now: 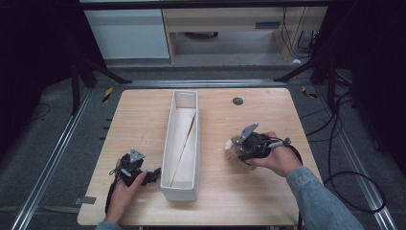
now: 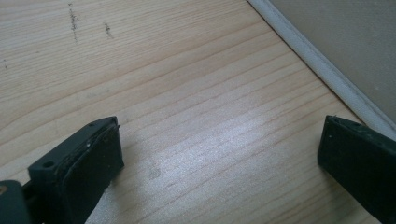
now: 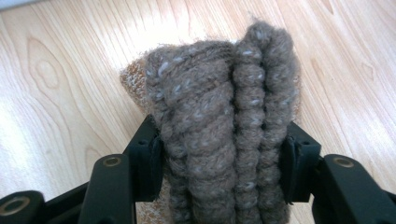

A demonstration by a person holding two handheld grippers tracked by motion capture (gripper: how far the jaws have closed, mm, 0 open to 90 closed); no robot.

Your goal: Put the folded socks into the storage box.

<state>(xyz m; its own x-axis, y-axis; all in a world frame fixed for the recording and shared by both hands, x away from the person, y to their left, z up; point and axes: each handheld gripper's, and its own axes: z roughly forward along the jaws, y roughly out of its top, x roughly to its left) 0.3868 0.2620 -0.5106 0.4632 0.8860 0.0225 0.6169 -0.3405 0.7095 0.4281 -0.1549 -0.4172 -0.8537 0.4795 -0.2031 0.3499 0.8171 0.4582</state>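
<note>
A bunched brown knit is clamped between the jaws of the right gripper, just above the table; the left gripper is held agape beside the box, nothing gripped

lab | wooden table on metal frame | floor cables | dark curtains

Left hand-held gripper agape — right clamped

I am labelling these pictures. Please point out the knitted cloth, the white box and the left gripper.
knitted cloth (image 3: 224, 116), right gripper view, its bunched middle.
white box (image 1: 180, 190), high view, its near end wall.
left gripper (image 2: 219, 154), left gripper view, midway between its jaws.
</note>
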